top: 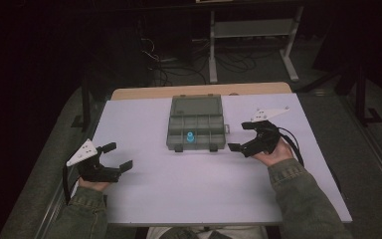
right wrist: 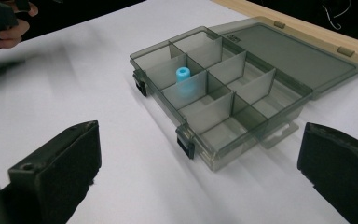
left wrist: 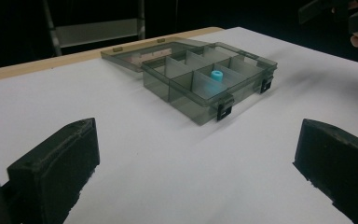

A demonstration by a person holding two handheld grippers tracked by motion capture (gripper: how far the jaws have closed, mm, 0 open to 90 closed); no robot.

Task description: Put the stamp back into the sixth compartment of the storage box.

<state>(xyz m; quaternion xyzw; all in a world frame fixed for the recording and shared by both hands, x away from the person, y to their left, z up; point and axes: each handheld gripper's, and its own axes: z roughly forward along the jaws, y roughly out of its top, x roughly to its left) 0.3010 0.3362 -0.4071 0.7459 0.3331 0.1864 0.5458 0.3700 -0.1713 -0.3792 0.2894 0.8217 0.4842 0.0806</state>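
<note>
Organizer box [top: 197,124] lies open between both wide-jawed hand-held grippers, left [top: 114,155] and right [top: 241,136].

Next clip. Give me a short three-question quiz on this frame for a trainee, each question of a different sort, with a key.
1. True or false: the lid of the grey box lies open.
2. What colour is the small piece in the box? A red, B blue, C yellow.
3. Which gripper is nearer the box, the left gripper or the right gripper?

Key: 1 true, the lid is folded back flat on the table. 2 B, it stands in a near-row compartment. 3 The right gripper; both grippers have their jaws spread and hold nothing.
</note>
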